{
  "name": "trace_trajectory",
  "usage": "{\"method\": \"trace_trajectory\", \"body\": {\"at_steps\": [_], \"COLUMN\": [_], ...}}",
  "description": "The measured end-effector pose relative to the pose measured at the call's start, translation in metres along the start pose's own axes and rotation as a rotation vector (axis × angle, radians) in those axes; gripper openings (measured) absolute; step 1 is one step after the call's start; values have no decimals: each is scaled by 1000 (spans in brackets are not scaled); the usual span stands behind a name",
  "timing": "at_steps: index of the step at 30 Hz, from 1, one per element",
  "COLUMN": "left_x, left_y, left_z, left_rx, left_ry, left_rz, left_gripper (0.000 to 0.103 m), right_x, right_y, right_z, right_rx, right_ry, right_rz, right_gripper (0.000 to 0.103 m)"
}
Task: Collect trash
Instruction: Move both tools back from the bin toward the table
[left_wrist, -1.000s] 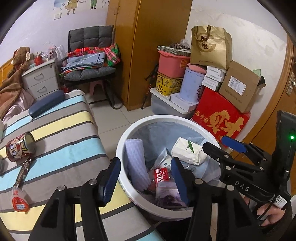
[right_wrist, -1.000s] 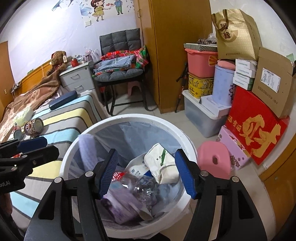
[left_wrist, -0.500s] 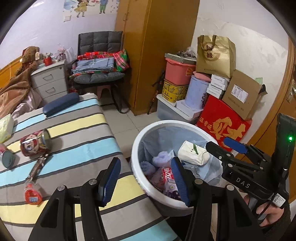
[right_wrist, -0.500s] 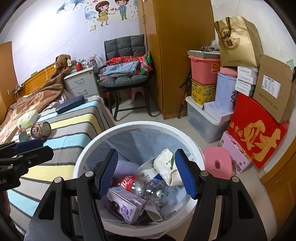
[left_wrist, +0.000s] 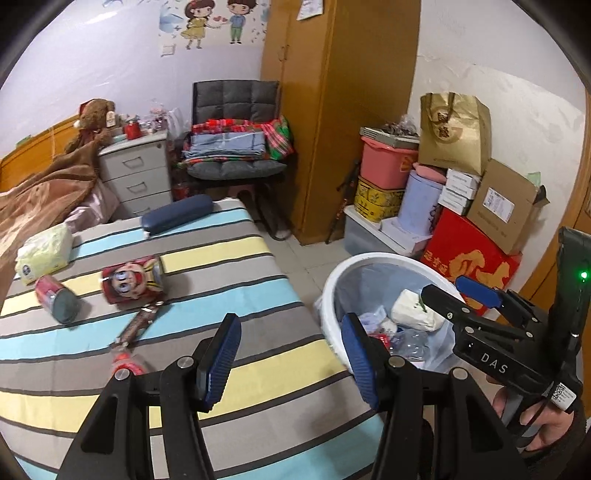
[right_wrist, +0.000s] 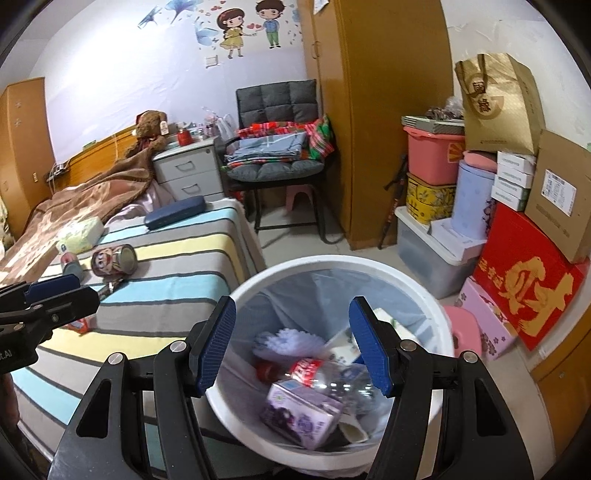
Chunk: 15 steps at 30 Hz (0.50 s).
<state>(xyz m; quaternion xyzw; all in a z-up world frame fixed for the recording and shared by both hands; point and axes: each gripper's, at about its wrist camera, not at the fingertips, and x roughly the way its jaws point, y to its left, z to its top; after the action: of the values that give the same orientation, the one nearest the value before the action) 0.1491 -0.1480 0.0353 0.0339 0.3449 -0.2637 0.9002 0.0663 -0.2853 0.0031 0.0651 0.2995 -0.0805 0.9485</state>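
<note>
My left gripper (left_wrist: 290, 360) hangs spread and empty over the striped bed (left_wrist: 192, 280); my right gripper (right_wrist: 291, 345), marked "DAS", gapes over the white trash bin (right_wrist: 424, 306) holding a purple carton (right_wrist: 299, 413). Farther off, a cartoon-face can (left_wrist: 133, 278) lies on the bed.

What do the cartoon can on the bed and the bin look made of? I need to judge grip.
The cartoon can looks like thin metal: shiny rim, glossy printed wrap. The bin seems smooth white plastic, lined with a thin translucent bag.
</note>
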Motion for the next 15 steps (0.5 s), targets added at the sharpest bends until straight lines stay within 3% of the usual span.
{"method": "trace_trajectory", "body": {"at_steps": [15], "left_x": [-35], "left_y": [89], "left_z": [-22], "left_rx": [-115], "left_ry": [-26], "left_rz": [134], "left_gripper": [56], "right_x": [8], "right_y": [65], "right_z": [-2], "right_rx": [-93], "right_ry": [10], "right_rz": [124], "right_gripper": [65]}}
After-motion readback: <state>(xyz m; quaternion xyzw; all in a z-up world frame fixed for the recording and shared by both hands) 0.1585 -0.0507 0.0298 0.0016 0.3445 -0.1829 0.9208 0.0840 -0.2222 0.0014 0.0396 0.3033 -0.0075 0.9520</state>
